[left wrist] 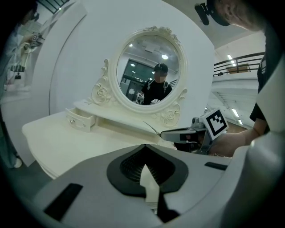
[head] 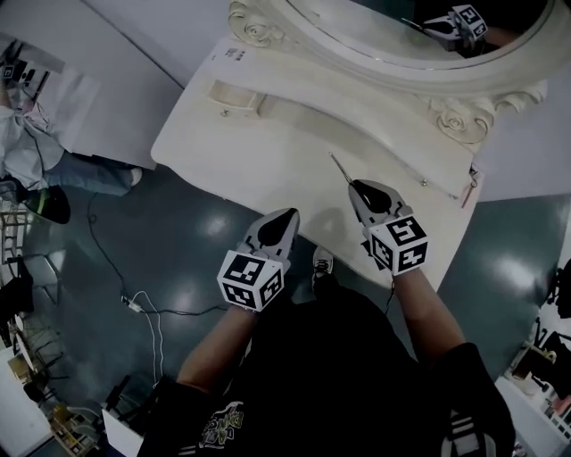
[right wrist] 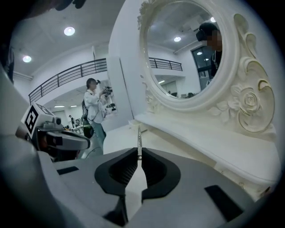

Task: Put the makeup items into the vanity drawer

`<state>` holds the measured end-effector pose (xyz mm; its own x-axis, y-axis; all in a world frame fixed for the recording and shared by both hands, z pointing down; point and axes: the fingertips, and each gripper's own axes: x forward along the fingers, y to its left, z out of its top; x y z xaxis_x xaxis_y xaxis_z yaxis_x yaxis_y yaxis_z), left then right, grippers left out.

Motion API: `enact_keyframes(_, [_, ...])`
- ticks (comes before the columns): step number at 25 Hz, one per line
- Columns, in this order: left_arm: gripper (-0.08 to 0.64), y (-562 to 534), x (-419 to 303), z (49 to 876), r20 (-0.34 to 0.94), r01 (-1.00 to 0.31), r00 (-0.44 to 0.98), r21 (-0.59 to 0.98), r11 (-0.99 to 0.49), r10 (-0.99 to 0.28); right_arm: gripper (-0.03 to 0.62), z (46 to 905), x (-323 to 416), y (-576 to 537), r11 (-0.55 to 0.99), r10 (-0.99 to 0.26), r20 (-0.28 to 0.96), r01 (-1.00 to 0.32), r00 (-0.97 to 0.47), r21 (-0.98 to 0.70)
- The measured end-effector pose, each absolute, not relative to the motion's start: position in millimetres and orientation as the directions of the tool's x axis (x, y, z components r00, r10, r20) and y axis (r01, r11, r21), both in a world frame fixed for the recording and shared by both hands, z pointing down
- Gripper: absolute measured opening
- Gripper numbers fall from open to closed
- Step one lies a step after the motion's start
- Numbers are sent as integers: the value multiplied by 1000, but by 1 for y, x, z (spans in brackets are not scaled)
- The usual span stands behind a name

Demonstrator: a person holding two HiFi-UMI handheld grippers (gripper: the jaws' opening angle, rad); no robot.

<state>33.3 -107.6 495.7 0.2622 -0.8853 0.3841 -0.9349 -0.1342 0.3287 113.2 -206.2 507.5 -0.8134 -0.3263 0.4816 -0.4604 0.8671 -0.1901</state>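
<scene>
Right tool [head: 355,186] tight on thin silvery makeup stick [head: 340,168]; left tool [head: 289,215] closed, empty.

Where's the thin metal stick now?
The stick is pinched in the tongs of the right gripper, right of centre in the head view, jutting over the vanity top toward the mirror.

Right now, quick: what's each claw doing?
Left claw: closed, empty.
Right claw: closed on a thin tool.
</scene>
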Motion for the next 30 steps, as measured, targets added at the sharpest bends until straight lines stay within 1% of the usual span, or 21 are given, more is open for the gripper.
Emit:
enact_keyframes(8, [0, -93, -13, 458, 338, -959, 145, 280, -48, -930, 49, 437, 45, -179, 916, -271, 345, -351, -899, -195])
enact_keyframes(14, [0, -83, -45, 428, 302, -971, 44, 238, 31, -952, 51, 399, 8, -162, 948, -220, 274, -271, -936, -166])
enact_keyframes(18, [0, -80, -56, 418, 293, -974, -3, 216, 70, -956, 49, 386, -4, -161, 958, -200, 247, -243, -948, -155])
enact_keyframes(24, [0, -84, -60, 409, 280, -976, -39, 194, 96, -959, 51, 379, -9, -162, 962, -182, 218, -219, -959, -160])
enact_keyframes(30, [0, -95, -55, 407, 275, -976, -29, 198, 86, -961, 49, 384, -11, -168, 965, -170, 223, -208, -960, -159])
